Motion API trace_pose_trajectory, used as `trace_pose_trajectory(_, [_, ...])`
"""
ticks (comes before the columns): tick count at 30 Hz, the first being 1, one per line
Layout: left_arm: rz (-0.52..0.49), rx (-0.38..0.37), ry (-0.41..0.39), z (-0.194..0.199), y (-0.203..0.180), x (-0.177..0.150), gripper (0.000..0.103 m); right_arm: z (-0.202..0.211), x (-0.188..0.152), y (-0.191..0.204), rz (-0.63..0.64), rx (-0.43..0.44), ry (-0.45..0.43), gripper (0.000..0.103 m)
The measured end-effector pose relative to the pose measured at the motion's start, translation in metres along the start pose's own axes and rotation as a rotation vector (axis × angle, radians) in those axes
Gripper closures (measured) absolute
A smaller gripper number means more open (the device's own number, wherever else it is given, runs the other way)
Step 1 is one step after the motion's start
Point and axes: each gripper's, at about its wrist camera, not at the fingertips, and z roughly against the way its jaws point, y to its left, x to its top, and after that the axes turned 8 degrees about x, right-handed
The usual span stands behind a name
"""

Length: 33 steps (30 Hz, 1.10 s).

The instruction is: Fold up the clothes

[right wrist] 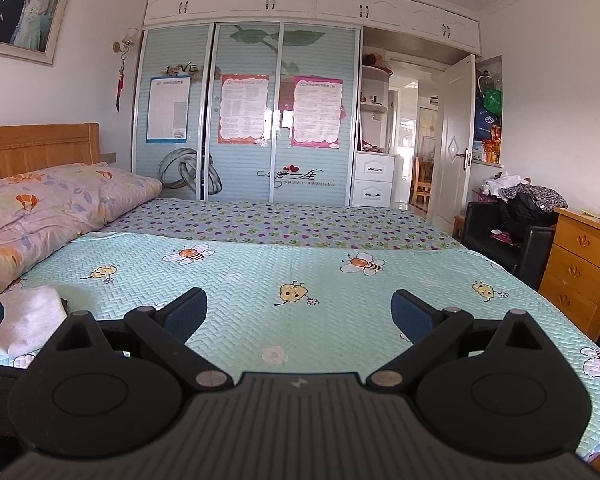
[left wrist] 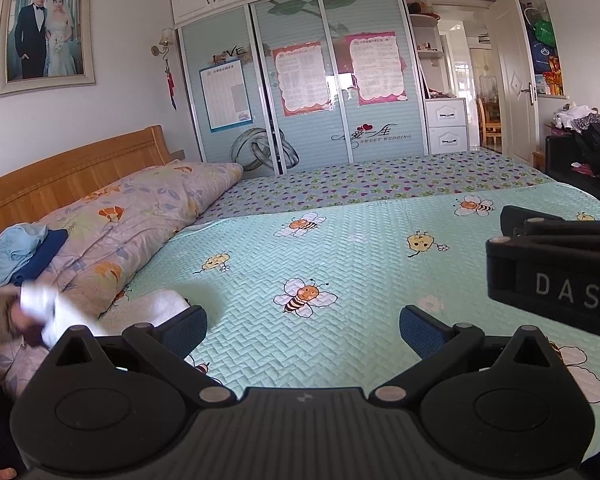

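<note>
Right claw [right wrist: 299, 312] spread wide and empty, low over the bee-print quilt [right wrist: 340, 300] on the bed. White cloth [right wrist: 28, 316] lying at the left edge, near the left finger. Floral pillow [right wrist: 60, 200] behind it, wardrobe [right wrist: 244, 120] beyond, wooden dresser [right wrist: 580, 264] at right.

The bed [right wrist: 300, 220] is covered by a green bee-print quilt [right wrist: 340, 292], with a folded floral duvet [left wrist: 140, 216] laid along its headboard side and a white garment [right wrist: 28, 316] lying beside it.
</note>
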Motion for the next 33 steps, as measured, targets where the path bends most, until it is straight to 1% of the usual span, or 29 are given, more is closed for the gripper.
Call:
trace_pose_trajectory(4, [0.006,0.001,-0.003,0.001,0.003,0.001,0.001,0.002,0.000,0.002,-0.001,0.011,0.005,0.004])
trace_pose_trajectory(9, [0.012,0.001,-0.007,0.003,0.006,0.000,0.001,0.003,0.001,0.003,-0.024,0.064,0.037,0.004])
trace_pose_trajectory(13, [0.015,0.000,-0.001,0.000,0.008,-0.003,0.001,0.003,-0.001,0.008,-0.035,0.086,0.050,0.004])
trace_pose_trajectory(24, [0.015,-0.002,0.004,0.001,0.009,-0.006,0.001,0.004,-0.005,0.019,-0.030,0.099,0.064,0.004])
trace_pose_trajectory(33, [0.021,0.005,0.003,0.002,0.014,-0.009,0.001,0.002,-0.003,0.020,-0.027,0.107,0.070,0.004])
